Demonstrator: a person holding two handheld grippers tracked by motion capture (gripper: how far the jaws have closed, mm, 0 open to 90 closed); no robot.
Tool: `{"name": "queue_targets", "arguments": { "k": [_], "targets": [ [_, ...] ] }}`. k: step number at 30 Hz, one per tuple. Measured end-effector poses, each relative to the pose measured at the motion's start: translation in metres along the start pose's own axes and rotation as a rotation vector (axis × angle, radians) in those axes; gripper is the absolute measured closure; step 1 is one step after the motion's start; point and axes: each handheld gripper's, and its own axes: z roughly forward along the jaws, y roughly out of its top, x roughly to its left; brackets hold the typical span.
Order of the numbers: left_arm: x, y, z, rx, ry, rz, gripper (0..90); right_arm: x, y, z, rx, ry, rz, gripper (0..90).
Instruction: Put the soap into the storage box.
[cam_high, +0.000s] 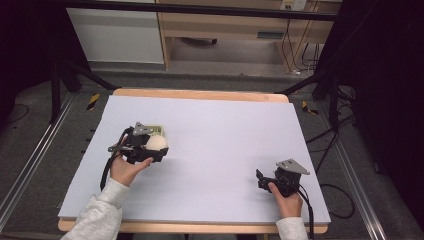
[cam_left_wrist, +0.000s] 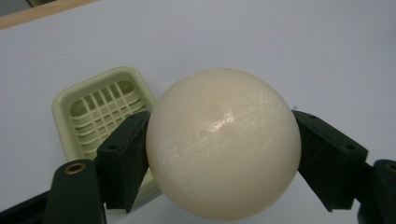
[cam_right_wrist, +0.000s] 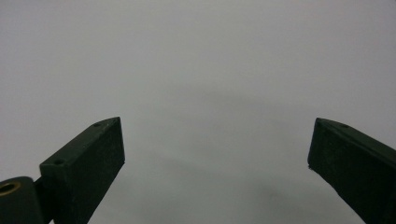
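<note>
Left hand-held gripper (cam_high: 150, 148), left of centre in my high view, pinches a cream ball (cam_left_wrist: 223, 143); right hand-held gripper (cam_high: 262, 181), lower right, is spread wide. Both sit over the white worktop (cam_high: 215, 130). Behind the ball I see a pale green slatted soap dish (cam_left_wrist: 98, 109).

Glossy cream ball (cam_left_wrist: 223, 142), pale green plastic grid tray (cam_left_wrist: 100, 109), matt white table sheet (cam_high: 225, 135)

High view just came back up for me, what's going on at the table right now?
The left gripper is shut on a cream ball, holding it just in front of a pale green slotted soap dish on the white table. The right gripper rests open and empty near the table's front right.
</note>
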Motion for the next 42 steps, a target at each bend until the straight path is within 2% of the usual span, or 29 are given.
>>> {"name": "queue_targets", "arguments": {
  "k": [6,14,21,30,42],
  "targets": [
    [0.01,0.005,0.004,0.013,0.031,-0.006,23.8,0.0,0.0,0.0,-0.003,-0.002,-0.002,4.2],
    [0.023,0.009,0.013,0.015,0.06,-0.036,23.8,0.0,0.0,0.001,-0.004,-0.003,-0.008,4.2],
    [0.032,0.008,0.022,0.045,0.086,-0.049,23.8,0.001,0.0,0.001,0.002,0.003,-0.004,4.2],
    [0.047,0.008,0.032,0.034,0.113,-0.102,23.8,0.001,0.0,0.001,0.004,0.004,-0.003,4.2],
    [0.055,0.007,0.043,0.052,0.145,-0.112,23.8,0.002,0.0,0.002,0.005,0.004,-0.006,4.2]
  ]
}}
